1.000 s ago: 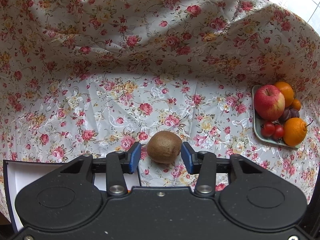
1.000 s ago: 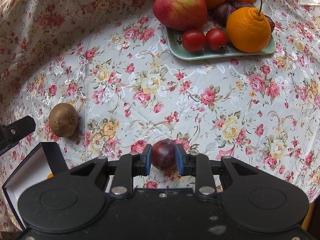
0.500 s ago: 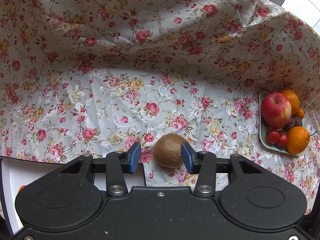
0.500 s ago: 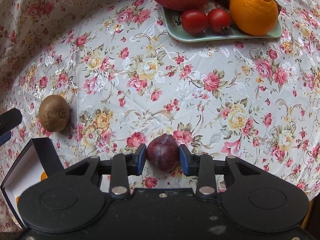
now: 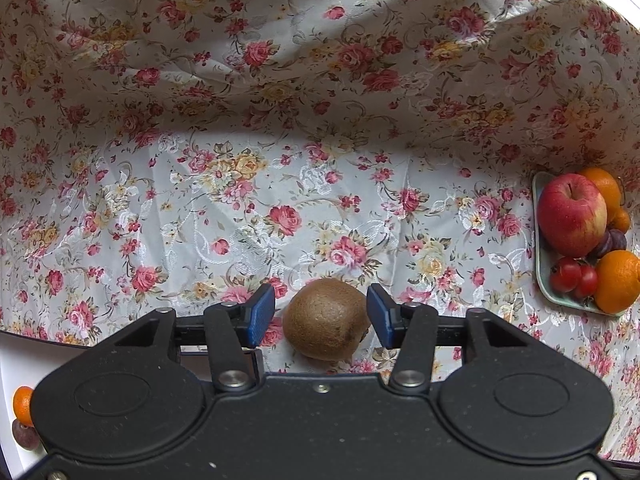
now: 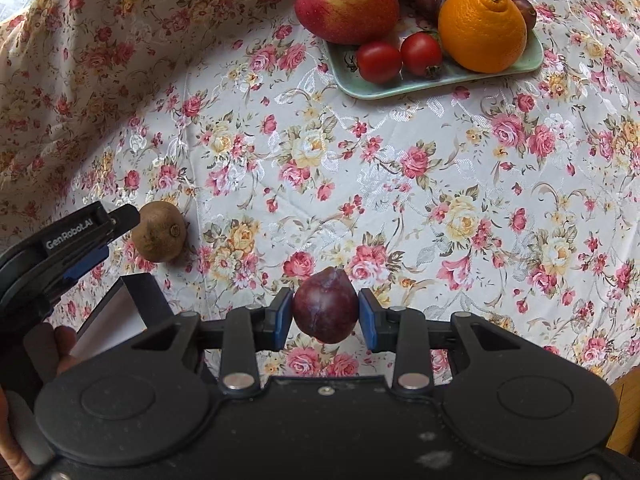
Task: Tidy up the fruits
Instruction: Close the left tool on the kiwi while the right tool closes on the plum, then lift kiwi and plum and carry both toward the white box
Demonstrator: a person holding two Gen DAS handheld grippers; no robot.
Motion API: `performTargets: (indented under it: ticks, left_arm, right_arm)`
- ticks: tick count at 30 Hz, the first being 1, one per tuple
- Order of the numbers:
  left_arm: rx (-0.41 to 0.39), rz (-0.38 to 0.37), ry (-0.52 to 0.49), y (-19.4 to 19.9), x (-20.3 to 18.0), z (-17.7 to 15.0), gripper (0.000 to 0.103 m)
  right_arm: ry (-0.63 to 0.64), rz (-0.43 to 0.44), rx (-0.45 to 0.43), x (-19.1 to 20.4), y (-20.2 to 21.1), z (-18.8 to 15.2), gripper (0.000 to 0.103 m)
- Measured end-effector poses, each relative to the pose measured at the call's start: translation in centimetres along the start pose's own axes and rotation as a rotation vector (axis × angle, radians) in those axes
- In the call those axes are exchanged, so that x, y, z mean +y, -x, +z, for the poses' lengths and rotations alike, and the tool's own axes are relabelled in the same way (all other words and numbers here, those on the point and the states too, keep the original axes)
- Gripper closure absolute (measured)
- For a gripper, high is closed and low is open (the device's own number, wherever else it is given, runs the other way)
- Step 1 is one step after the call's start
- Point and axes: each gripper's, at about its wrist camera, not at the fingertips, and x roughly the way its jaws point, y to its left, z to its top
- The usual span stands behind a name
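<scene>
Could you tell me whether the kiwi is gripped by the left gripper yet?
Not yet: kiwi lies on the cloth, gaps beside both pads of the left gripper.

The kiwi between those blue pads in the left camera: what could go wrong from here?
1. The left gripper has just been opening its jaws, so the kiwi lies loose between them. Being round, it could roll away over the wrinkled cloth.
2. The kiwi sits nearer one pad than the other, so closing might push it sideways instead of gripping it.
</scene>
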Motion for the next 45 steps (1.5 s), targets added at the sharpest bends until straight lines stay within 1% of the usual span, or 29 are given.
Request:
performTargets:
  ticks: [2, 5, 7, 11, 21, 25, 30, 35, 38, 39, 40, 42, 45]
  left_arm:
    - [0.004, 0.014, -0.027, -0.4, -0.8, -0.1, 0.044]
    - [0.014, 0.052, -0.047, -1.1, -1.5, -0.2, 0.044]
    - [0.028, 0.062, -0.057, -1.7, -1.7, -0.4, 0.044]
    - [0.026, 0.104, -0.078, -2.4, -2.1, -0.6, 0.042]
    - [0.056, 0.138, -0.074, -3.9, -2.3, -0.7, 0.041]
    - [0.068, 0.135, -0.068, -4.5, -2.3, -0.6, 0.04]
    - [0.075, 0.108, -0.04, -5.4, -1.4, -0.1, 0.039]
    - [0.068, 0.098, -0.026, -5.7, -1.1, -0.2, 0.038]
    - [0.067, 0.098, -0.029, -5.7, -1.1, -0.5, 0.039]
    - [0.062, 0.102, -0.031, -5.4, -1.3, -0.7, 0.041]
    - [0.061, 0.1, -0.034, -5.2, -1.4, -0.9, 0.042]
    - [0.066, 0.067, -0.026, -4.9, -1.5, -1.2, 0.042]
    - [0.087, 0.014, 0.013, -4.3, -1.8, -1.5, 0.042]
  right_arm:
    - [0.0, 0.01, -0.008, -0.4, 0.6, -0.1, 0.067]
    - [-0.003, 0.015, -0.012, -0.8, 1.0, -0.1, 0.067]
    - [-0.004, 0.017, -0.01, -1.1, 1.3, -0.1, 0.067]
    - [-0.005, 0.009, -0.01, -1.4, 1.3, -0.1, 0.067]
    - [0.012, -0.018, -0.001, -1.3, 1.0, -0.1, 0.067]
    - [0.017, -0.021, 0.004, -1.3, 0.9, -0.1, 0.067]
    - [0.017, -0.022, 0.014, -1.2, 0.7, 0.0, 0.067]
    - [0.026, -0.035, 0.016, -1.1, 0.5, 0.0, 0.067]
    - [0.029, -0.034, 0.022, -1.1, 0.5, 0.0, 0.067]
    - [0.028, -0.032, 0.025, -1.1, 0.6, 0.0, 0.067]
    - [0.027, -0.029, 0.026, -1.1, 0.6, 0.0, 0.067]
    - [0.027, -0.025, 0.027, -1.1, 0.8, -0.1, 0.067]
    - [0.035, -0.015, 0.02, -0.9, 1.3, -0.3, 0.067]
